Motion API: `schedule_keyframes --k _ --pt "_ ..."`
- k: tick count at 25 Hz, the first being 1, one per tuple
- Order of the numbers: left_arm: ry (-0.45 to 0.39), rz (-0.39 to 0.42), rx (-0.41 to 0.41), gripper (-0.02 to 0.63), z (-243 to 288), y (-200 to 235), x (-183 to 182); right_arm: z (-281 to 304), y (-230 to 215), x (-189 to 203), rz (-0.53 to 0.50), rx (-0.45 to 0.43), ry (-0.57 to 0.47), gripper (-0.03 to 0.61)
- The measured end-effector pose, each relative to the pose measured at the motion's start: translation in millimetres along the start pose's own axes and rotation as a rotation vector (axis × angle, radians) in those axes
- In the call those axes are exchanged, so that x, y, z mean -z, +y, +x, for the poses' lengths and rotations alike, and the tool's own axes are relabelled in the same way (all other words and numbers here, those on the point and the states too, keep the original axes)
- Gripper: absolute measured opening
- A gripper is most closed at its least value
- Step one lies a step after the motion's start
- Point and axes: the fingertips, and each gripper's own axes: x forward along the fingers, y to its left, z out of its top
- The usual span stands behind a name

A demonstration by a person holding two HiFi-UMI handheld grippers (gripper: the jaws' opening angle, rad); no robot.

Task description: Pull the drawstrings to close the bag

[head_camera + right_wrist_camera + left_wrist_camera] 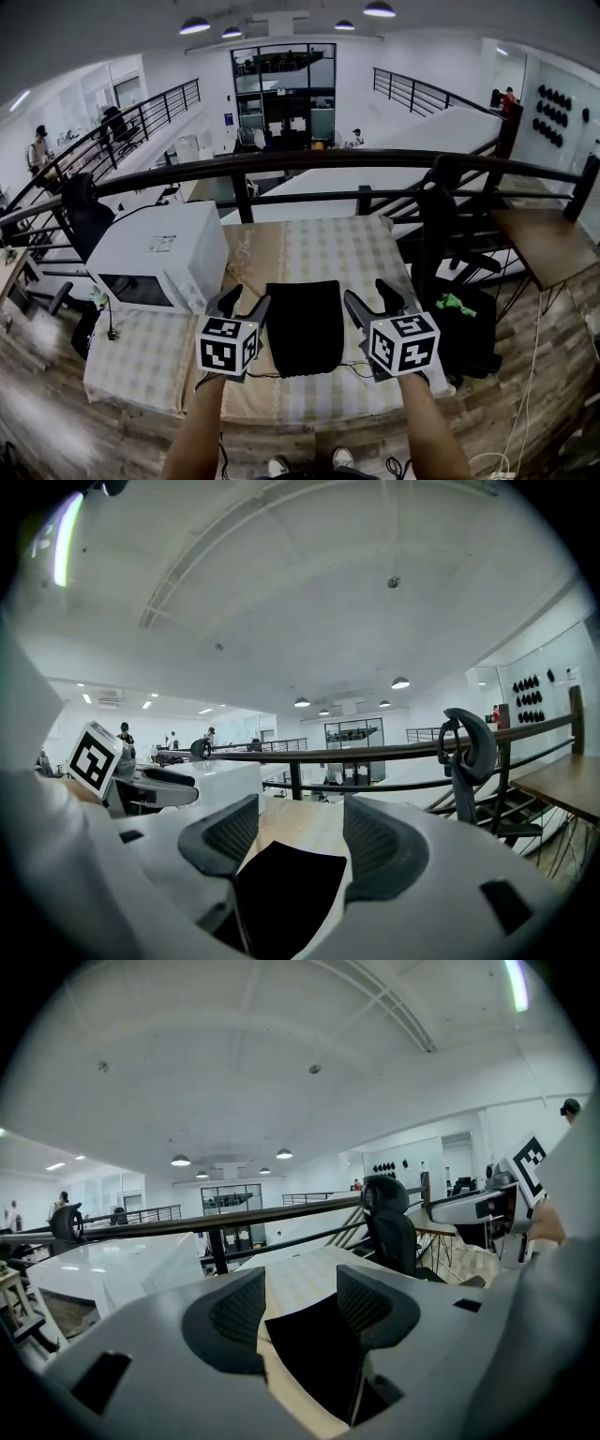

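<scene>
A flat black bag (303, 326) lies in the middle of the table, on a beige checked cloth (356, 253). Thin black drawstrings (265, 375) trail from its near edge towards both sides. My left gripper (243, 305) hovers just left of the bag, open, with nothing between its fingers. To the bag's right, my right gripper (372, 300) is open and empty too. In the left gripper view the bag (319, 1358) shows between and below the spread jaws of the left gripper (300, 1309). The right gripper view shows the bag (281, 897) under the right gripper (300, 832).
A white microwave (159, 255) stands on the table's left part, close to my left gripper. A dark railing (328, 161) runs behind the table. A black office chair (439, 234) and a black item with something green (456, 304) on it sit to the right.
</scene>
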Motion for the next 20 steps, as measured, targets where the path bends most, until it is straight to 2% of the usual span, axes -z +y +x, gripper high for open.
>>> schedule_keyframes --k 5,11,20 --pt "-0.016 0.027 0.023 0.241 -1.7 4.0 -3.3 -6.3 8.7 -5.5 -0.012 0.035 -0.01 0.267" --pt "-0.027 0.015 0.04 0.241 -2.0 9.8 0.1 -4.3 15.8 -6.0 -0.025 0.041 -0.006 0.267" --pt "-0.001 0.023 0.044 0.241 -3.5 10.6 15.2 2.7 19.6 7.8 -0.048 0.006 0.039 0.267"
